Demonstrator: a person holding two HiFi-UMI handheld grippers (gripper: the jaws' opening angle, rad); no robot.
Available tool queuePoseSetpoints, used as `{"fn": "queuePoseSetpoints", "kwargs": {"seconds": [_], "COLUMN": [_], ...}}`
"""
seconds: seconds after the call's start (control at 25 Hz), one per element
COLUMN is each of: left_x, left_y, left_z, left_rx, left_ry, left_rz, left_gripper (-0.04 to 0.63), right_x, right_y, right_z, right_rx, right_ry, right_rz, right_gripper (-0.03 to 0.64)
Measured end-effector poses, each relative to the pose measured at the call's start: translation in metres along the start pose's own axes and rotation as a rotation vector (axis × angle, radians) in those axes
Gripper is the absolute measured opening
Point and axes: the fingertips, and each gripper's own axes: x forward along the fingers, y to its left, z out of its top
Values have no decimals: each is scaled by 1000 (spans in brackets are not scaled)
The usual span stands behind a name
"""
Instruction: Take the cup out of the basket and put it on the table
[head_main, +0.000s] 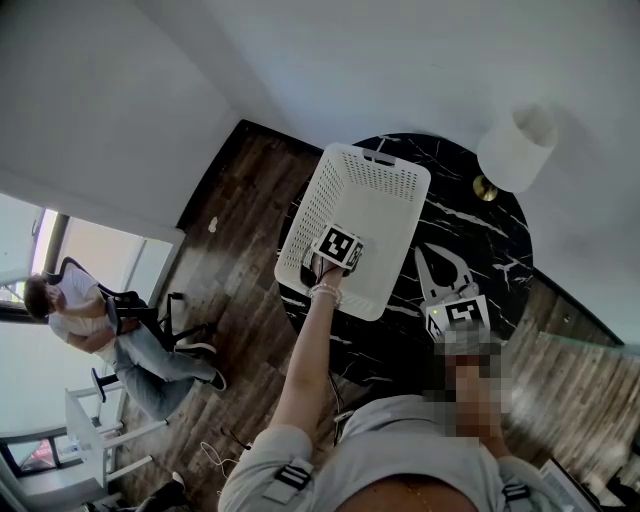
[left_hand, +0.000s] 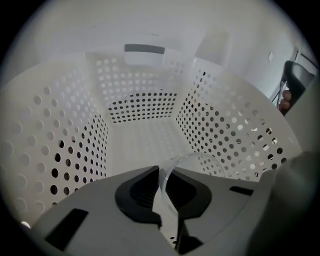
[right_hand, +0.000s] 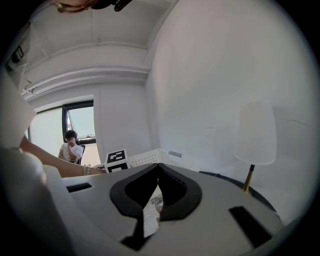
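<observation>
Your left gripper (left_hand: 161, 169) is down inside the white basket (left_hand: 235, 135), jaws clenched on the rim of the clear cup (left_hand: 200, 162). The rim wall runs between the pads and the cup's body lies just past the tips, to their right, low in the basket. Your right gripper (right_hand: 159, 166) hangs over the black table (head_main: 470, 230), tips together, away from the cup.

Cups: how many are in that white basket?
1. A clear cup lies inside the white basket, its rim pinched by the left gripper. The gripper hides part of the basket floor, so another could be out of sight.
</observation>
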Motion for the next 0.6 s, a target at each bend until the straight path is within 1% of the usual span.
{"fn": "queuePoseSetpoints", "kwargs": {"seconds": [0.28, 0.6], "left_x": [-10, -21], "left_y": [-7, -13], "left_z": [12, 24], "left_rx": [-40, -52], "left_ry": [-78, -138], "left_rz": [-24, -27], "left_gripper": [34, 32], "right_x": [0, -3], "right_y": [1, 4], "right_z": [2, 4], "right_rx": [0, -2], "right_ry": [-9, -14], "right_rz": [1, 11], "right_gripper": [9, 9]}}
